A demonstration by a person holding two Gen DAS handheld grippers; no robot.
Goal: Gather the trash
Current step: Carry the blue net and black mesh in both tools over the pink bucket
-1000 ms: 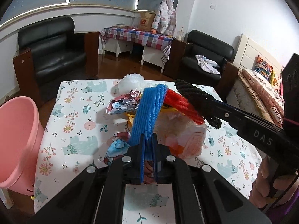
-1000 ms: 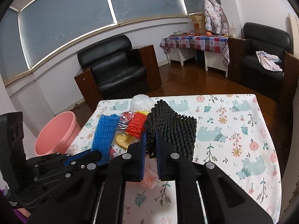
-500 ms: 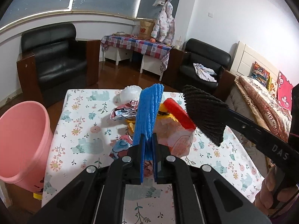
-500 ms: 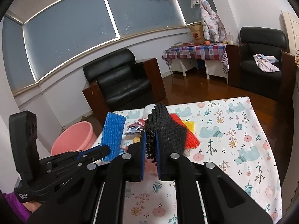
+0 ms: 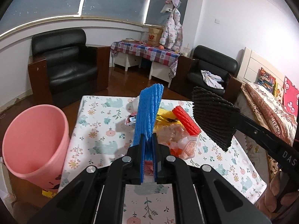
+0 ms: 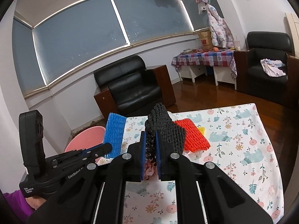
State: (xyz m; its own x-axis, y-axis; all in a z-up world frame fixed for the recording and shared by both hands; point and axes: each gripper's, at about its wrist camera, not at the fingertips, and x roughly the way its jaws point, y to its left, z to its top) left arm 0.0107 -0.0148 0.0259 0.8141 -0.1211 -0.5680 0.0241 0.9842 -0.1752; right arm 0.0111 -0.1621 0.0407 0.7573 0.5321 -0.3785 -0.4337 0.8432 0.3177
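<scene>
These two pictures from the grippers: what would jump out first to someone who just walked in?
Two foam nets held up over the floral table: the left gripper pinches a bright blue foam net, the right gripper a black foam net. Under them lies a heap of trash with a red foam net and crumpled wrappers. A pink bin stands on the floor at the table's left side.

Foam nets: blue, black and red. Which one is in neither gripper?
The red foam net. It lies on the trash pile on the table, while the left gripper clamps the blue net and the right gripper the black net.
</scene>
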